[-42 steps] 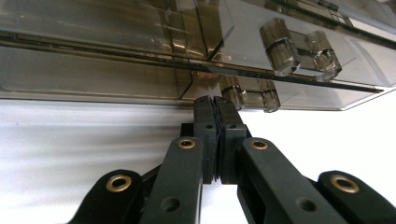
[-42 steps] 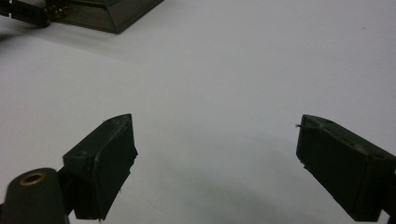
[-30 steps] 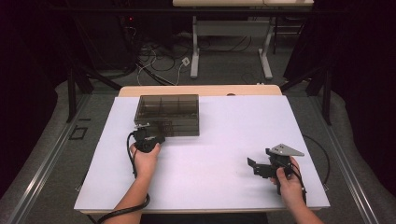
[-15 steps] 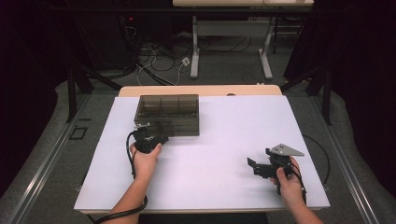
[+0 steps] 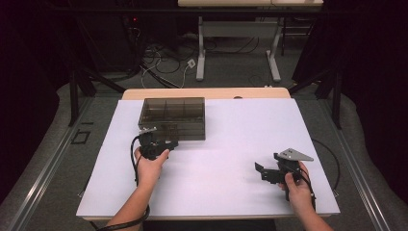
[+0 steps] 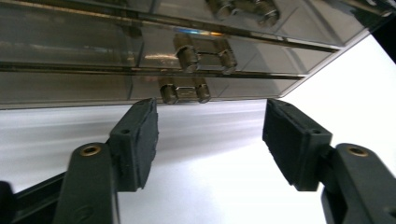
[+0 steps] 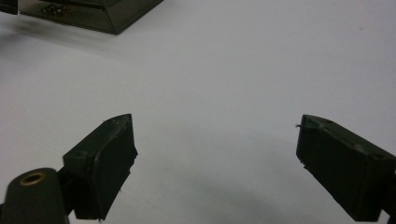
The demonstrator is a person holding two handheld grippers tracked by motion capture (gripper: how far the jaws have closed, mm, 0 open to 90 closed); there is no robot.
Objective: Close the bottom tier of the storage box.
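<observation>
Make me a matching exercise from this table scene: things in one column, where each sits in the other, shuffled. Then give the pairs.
Things
1. smoky transparent plastic compartment box
2. left hand-held gripper
3. right hand-held gripper
4. white rectangular table top

Places or states
A. over the near right part of the table, jaws open on nothing
B. at the box's near wall, jaws open, just been opening, nothing between them
C. on the far left part of the white surface
D. bears the box

Pairs: 1-C, 2-B, 3-A, 4-D
</observation>
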